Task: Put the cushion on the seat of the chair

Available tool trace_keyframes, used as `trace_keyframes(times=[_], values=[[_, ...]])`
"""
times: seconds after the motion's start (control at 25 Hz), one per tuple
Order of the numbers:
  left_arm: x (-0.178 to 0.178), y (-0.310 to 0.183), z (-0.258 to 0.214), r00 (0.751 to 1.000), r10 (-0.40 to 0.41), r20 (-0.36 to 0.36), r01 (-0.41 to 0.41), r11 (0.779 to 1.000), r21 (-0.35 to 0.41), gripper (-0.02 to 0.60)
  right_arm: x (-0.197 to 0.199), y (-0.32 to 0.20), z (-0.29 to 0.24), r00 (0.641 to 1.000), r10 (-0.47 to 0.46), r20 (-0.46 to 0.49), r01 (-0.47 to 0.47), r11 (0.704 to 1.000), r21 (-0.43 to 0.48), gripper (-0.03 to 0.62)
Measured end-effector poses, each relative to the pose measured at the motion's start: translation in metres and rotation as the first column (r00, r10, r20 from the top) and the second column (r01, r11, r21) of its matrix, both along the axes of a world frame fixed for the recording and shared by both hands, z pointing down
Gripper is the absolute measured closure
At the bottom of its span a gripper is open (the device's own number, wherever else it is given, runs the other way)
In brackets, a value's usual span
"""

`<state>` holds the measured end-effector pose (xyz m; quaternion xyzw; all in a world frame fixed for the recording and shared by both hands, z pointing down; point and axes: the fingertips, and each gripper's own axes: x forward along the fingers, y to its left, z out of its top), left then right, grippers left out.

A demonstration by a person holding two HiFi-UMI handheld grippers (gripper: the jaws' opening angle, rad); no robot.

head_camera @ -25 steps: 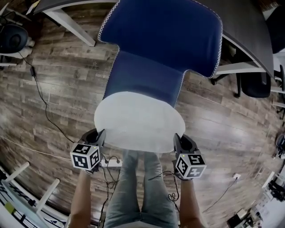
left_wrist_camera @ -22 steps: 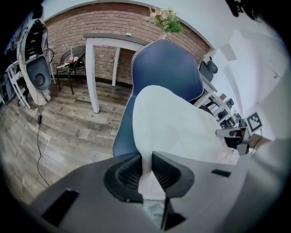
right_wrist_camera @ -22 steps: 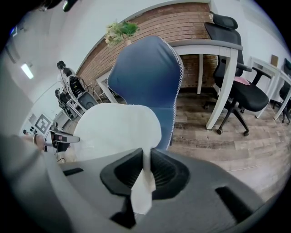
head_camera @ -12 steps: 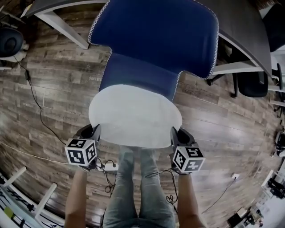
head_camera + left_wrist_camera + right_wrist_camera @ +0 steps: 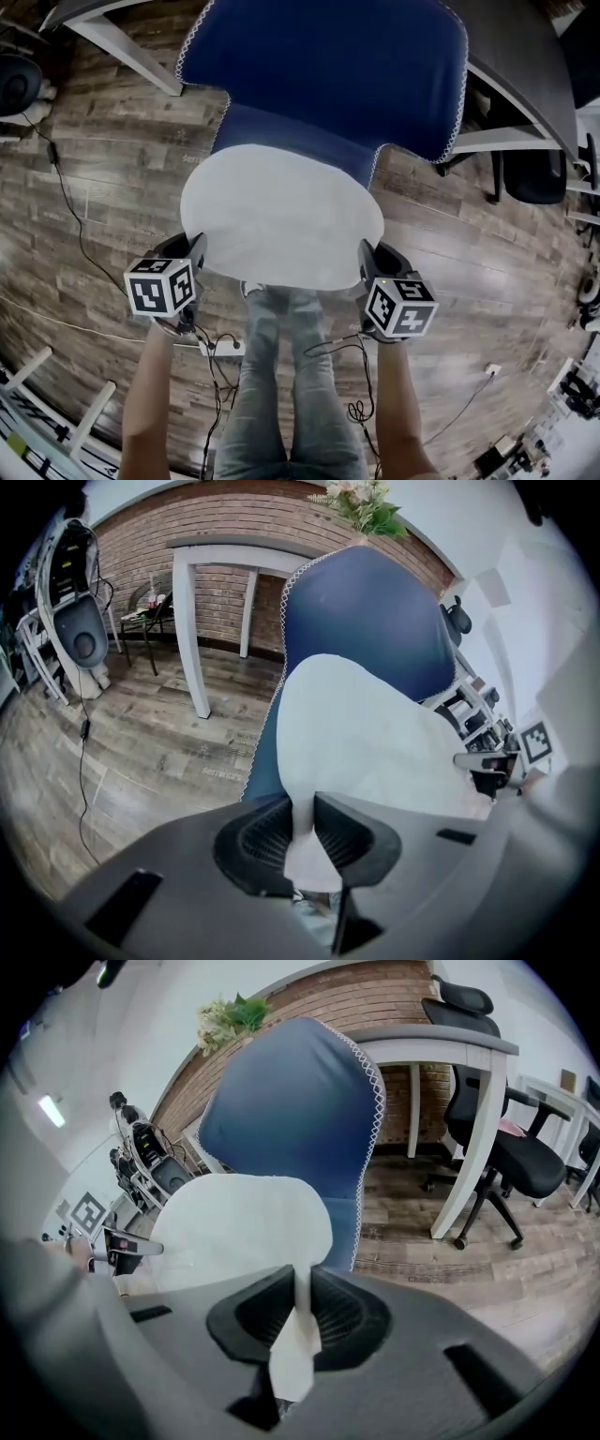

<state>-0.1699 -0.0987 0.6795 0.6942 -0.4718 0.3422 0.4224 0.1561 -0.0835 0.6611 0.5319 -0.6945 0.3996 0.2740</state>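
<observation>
A flat, rounded white cushion (image 5: 281, 214) hangs stretched between my two grippers, over the blue seat (image 5: 300, 131) of a blue chair with white-stitched edges (image 5: 328, 56). My left gripper (image 5: 192, 272) is shut on the cushion's left edge (image 5: 305, 841), the fabric pinched between its pads. At the right edge (image 5: 298, 1335) my right gripper (image 5: 367, 272) is shut on the cloth in the same way. The cushion covers most of the seat; whether it rests on it I cannot tell. The chair's back (image 5: 366, 611) (image 5: 281, 1101) rises behind the cushion.
White desk legs (image 5: 127, 52) stand at the far left and a dark desk top (image 5: 525, 66) at the right. A black office chair (image 5: 511, 1162) stands by the desk on the right. Cables (image 5: 66, 202) trail over the wooden floor. The person's legs (image 5: 286, 375) are below the cushion.
Both grippers have carried the cushion forward and a little down, further over the blue seat; less of the seat shows now. Both grips are unchanged.
</observation>
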Motion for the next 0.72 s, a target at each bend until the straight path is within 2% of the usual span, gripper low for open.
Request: trace_keyframes(times=[0.32,0.72], values=[[0.001,-0.027,0.011,1.0,0.015,0.023,-0.015,1.0,0.002,0.523,0.002,-0.023,0.013,1.0,-0.008,0.007,0.008,1.0,-0.007,0.542],[0.004,-0.042,0.028,1.0,0.019,0.019,-0.018,0.999,-0.031,0.522,0.004,-0.043,0.026,1.0,-0.014,-0.009,0.013,1.0,-0.027,0.542]])
